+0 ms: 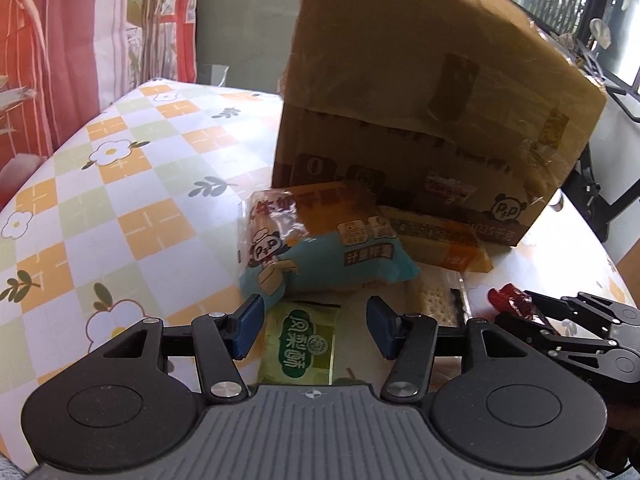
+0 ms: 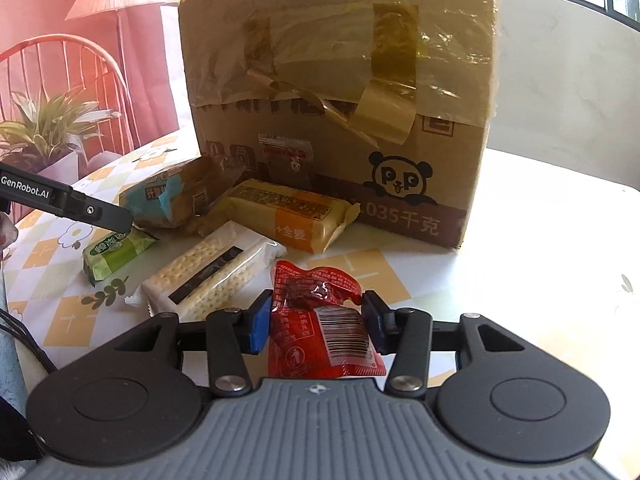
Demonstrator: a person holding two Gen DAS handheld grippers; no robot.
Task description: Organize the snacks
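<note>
A green snack packet [image 1: 300, 344] lies on the checked tablecloth [image 1: 120, 184], and my left gripper [image 1: 314, 326] hangs open over it, its blue pads [image 1: 250, 326] clear of the wrapper on both sides. My right gripper [image 2: 316, 322] is shut on a red snack packet [image 2: 320, 320], with a pad against each side of the wrapper. In the left wrist view the right gripper [image 1: 520, 300] and the red packet [image 1: 506, 296] show at the right. The right wrist view shows one left finger [image 2: 100, 212] above the green packet [image 2: 116, 254].
A taped cardboard box [image 2: 340, 100] stands behind the snacks. In front of it lie a blue-and-orange bread packet [image 2: 168, 200], a yellow-orange packet [image 2: 288, 216] and a cracker packet [image 2: 212, 276]. A red chair [image 2: 60, 60] and a potted plant [image 2: 44, 128] stand beyond the table's left edge.
</note>
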